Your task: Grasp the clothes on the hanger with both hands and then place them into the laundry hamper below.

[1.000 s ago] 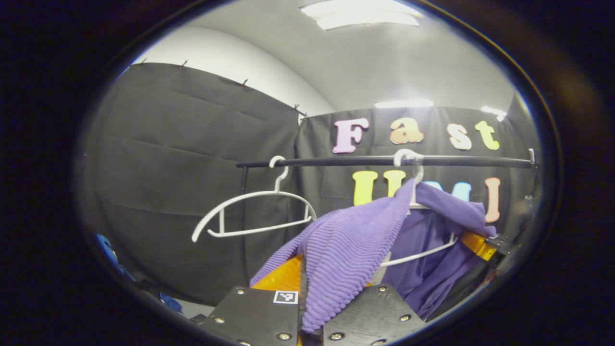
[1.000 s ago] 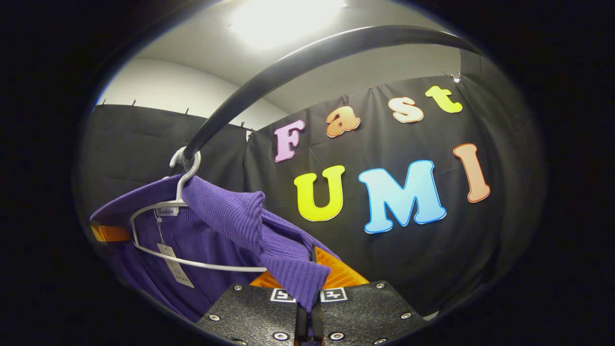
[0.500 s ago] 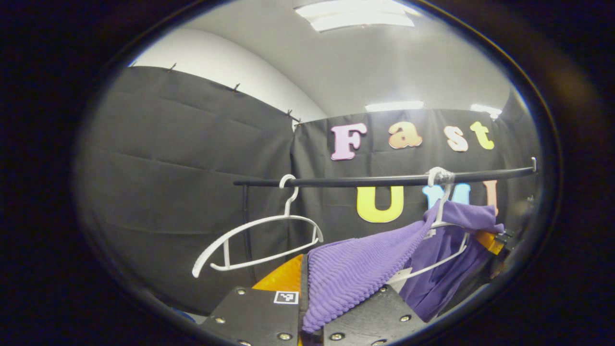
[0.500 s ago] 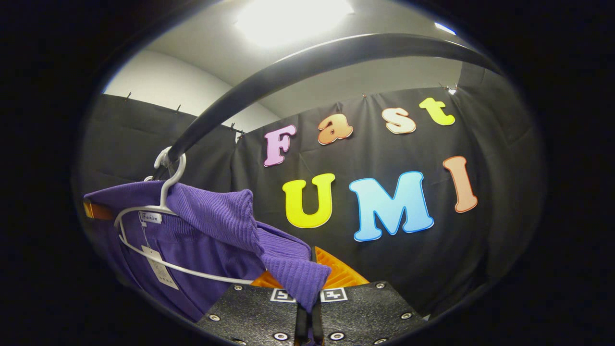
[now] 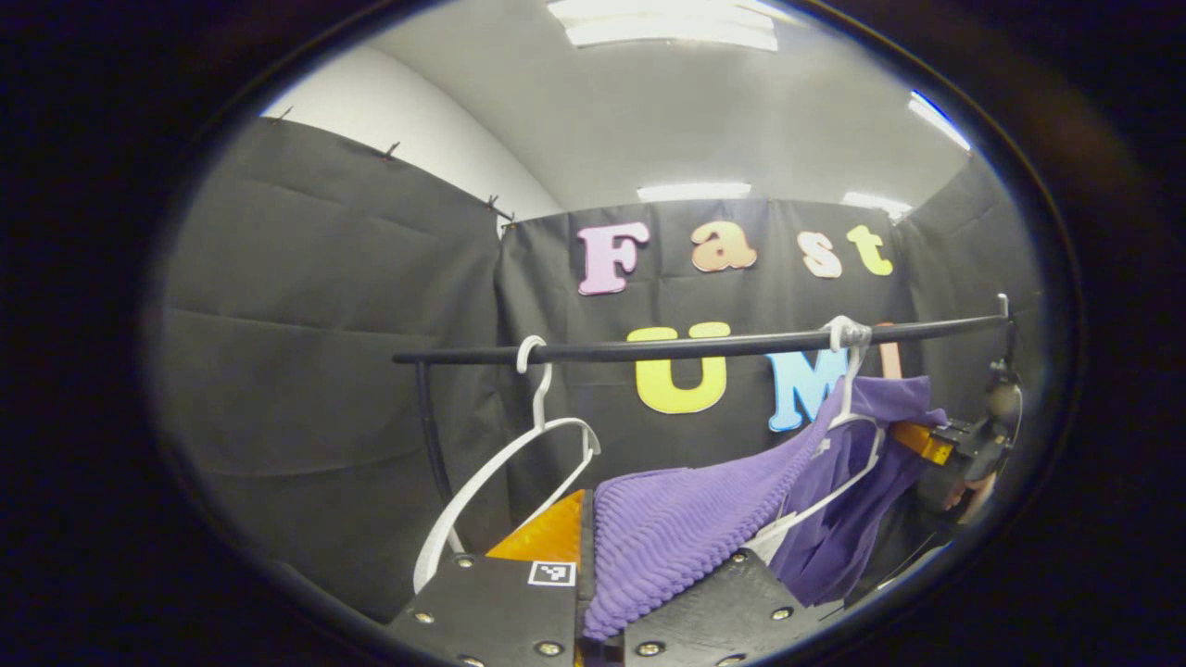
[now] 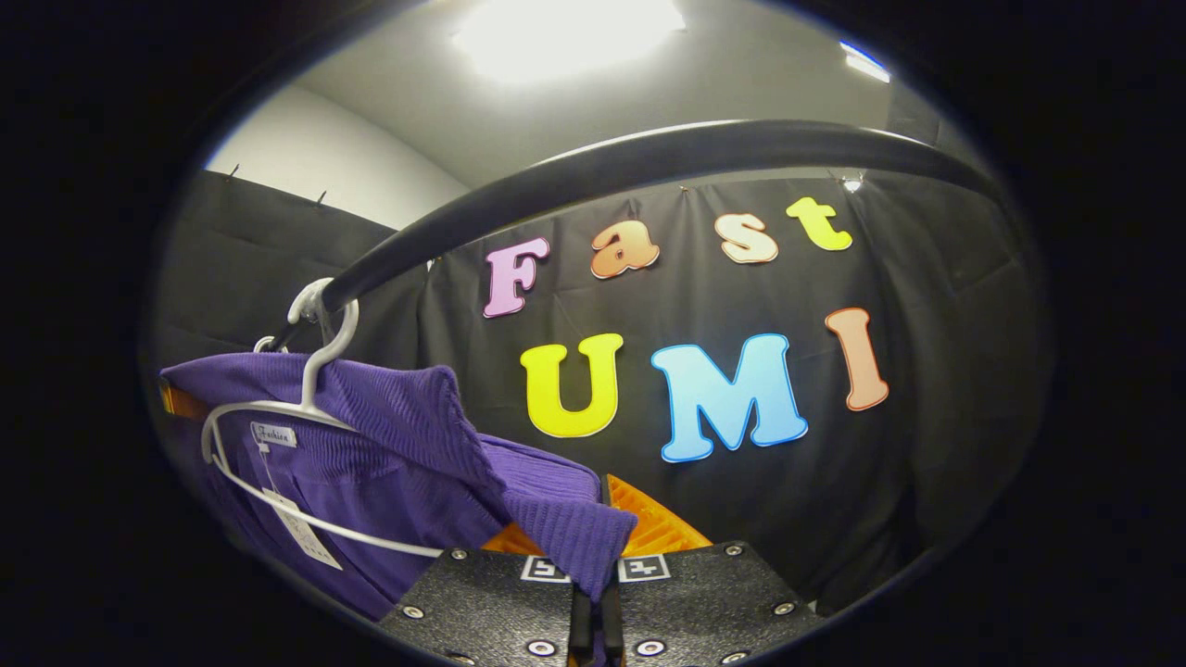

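Left gripper view: the left gripper (image 5: 586, 593) has its two fingers closed on a fold of the purple ribbed garment (image 5: 686, 528), the cloth pinched between them at the foot of the frame. From there the knit runs up and to the right toward the black clothes rail (image 5: 704, 347), where the garment drapes over a white hanger (image 5: 839, 435) hooked onto the rail near its right end. An empty white hanger (image 5: 505, 472) hangs from the same rail toward its left end, tilted, well apart from the loaded one. Below the rail's right end the right gripper (image 5: 945, 445) holds the far edge of the cloth, with a hand (image 5: 973, 482) behind it.

Right gripper view: the right gripper (image 6: 596, 593) is clamped on another edge of the purple garment (image 6: 408, 445), its fingers drawn together with the knit squeezed between them. The rail (image 6: 649, 167) arcs overhead; the white hanger (image 6: 278, 417) hooks on it at the left, the garment hanging below with a paper tag (image 6: 301, 533) dangling inside the neckline.
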A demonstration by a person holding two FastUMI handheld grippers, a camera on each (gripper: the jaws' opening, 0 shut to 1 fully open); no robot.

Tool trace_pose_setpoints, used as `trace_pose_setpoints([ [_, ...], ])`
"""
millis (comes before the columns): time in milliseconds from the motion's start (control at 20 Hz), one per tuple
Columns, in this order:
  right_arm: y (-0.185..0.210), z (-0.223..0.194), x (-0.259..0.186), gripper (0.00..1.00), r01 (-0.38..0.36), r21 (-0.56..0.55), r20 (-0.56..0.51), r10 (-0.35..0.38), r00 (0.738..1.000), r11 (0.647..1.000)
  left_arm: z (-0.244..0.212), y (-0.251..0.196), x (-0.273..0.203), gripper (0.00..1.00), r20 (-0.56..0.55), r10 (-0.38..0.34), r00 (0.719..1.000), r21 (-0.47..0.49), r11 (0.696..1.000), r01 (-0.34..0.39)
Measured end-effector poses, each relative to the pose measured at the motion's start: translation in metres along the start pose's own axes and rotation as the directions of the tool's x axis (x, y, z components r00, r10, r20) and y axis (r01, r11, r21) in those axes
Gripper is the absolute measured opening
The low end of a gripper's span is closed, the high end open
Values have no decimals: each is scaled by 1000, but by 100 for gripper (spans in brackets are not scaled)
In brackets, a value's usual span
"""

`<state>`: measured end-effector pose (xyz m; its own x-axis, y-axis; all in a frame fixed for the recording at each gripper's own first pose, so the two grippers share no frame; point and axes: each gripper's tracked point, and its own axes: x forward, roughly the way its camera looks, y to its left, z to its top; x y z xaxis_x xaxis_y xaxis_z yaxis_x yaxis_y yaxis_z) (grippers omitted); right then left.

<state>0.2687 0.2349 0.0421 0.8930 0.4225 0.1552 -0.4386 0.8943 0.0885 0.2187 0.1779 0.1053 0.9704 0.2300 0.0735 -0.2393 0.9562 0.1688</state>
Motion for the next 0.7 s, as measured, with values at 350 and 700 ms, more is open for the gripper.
trace_pose_setpoints([
  [350,7,1,-5,5,88,-20,-6,-88,996,996,-39,10,37,0,-36,-185,982,-92,979,181],
  [700,3,8,-11,5,168,-95,17,-167,986,981,-67,3,55,0,30,-359,933,-187,915,358],
])
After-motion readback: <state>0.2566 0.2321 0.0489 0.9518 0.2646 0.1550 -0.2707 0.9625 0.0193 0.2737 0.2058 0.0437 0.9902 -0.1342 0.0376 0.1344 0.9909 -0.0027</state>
